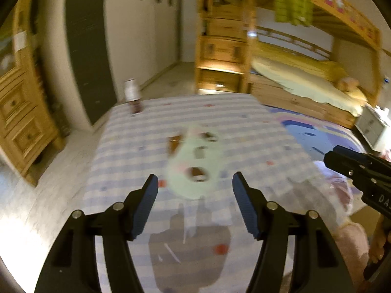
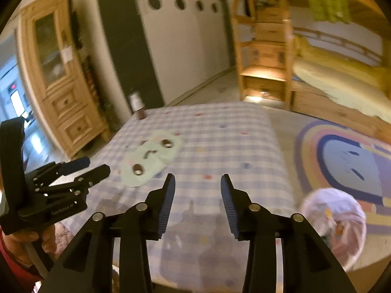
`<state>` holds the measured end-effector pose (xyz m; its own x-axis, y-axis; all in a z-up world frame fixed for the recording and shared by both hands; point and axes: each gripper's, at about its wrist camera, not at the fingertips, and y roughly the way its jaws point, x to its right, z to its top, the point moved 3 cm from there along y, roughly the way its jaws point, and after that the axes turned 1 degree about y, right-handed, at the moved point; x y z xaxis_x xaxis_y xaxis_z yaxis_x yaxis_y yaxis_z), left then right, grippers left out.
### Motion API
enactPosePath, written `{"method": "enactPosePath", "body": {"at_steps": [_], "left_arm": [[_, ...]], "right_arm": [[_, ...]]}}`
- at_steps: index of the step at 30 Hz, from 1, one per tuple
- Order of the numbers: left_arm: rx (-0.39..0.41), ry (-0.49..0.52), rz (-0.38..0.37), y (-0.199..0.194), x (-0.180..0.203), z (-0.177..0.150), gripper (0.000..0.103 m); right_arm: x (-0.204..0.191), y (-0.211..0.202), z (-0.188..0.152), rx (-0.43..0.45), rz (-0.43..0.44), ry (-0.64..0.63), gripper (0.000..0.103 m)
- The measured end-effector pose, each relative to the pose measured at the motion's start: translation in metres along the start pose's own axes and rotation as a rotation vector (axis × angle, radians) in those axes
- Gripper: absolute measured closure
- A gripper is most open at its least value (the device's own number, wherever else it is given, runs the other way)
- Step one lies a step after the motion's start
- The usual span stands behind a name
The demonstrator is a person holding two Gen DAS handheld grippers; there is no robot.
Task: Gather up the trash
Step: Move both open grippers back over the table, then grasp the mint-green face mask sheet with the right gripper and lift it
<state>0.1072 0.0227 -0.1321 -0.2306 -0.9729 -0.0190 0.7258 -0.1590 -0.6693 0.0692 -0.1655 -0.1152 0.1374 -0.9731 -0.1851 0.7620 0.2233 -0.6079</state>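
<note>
A pale green paper mask (image 1: 195,166) with cut-out holes lies on the checked tablecloth (image 1: 244,127); it also shows in the right wrist view (image 2: 151,158). A small brown bottle (image 1: 133,96) with a white label stands at the table's far left corner, also seen in the right wrist view (image 2: 138,106). My left gripper (image 1: 194,186) is open and empty, just short of the mask. My right gripper (image 2: 198,185) is open and empty over the middle of the table, right of the mask. The left gripper (image 2: 95,167) appears at the left of the right wrist view.
A bin lined with a white bag (image 2: 334,224) holding some scraps stands on the floor right of the table. A round rug (image 2: 347,156), a wooden bunk bed (image 1: 305,80), a wooden cabinet (image 2: 56,73) and white wardrobe doors (image 2: 180,36) surround the table.
</note>
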Motion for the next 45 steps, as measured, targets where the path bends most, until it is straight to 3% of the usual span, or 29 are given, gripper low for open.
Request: {"method": "enactPosePath", "body": {"at_steps": [10, 22, 27, 33, 38, 45], "left_arm": [[-0.040, -0.083, 0.079, 0.023, -0.064, -0.002, 0.041], [-0.082, -0.081, 0.077, 0.059, -0.076, 0.003, 0.041], [-0.082, -0.087, 0.072, 0.062, -0.077, 0.004, 0.041], [-0.081, -0.089, 0.073, 0.053, -0.075, 0.001, 0.041], [-0.073, -0.090, 0.080, 0.043, -0.074, 0.000, 0.038], [-0.051, -0.061, 0.067, 0.031, -0.051, 0.003, 0.024]], "right_arm": [[-0.056, 0.083, 0.014, -0.101, 0.095, -0.113, 0.055], [-0.079, 0.152, 0.021, -0.202, 0.159, -0.186, 0.045], [-0.084, 0.162, 0.017, -0.240, 0.155, -0.226, 0.046], [-0.086, 0.149, 0.008, -0.250, 0.178, -0.233, 0.070], [-0.081, 0.117, 0.012, -0.191, 0.190, -0.198, 0.093], [-0.053, 0.052, 0.032, -0.019, 0.160, -0.102, 0.097]]}}
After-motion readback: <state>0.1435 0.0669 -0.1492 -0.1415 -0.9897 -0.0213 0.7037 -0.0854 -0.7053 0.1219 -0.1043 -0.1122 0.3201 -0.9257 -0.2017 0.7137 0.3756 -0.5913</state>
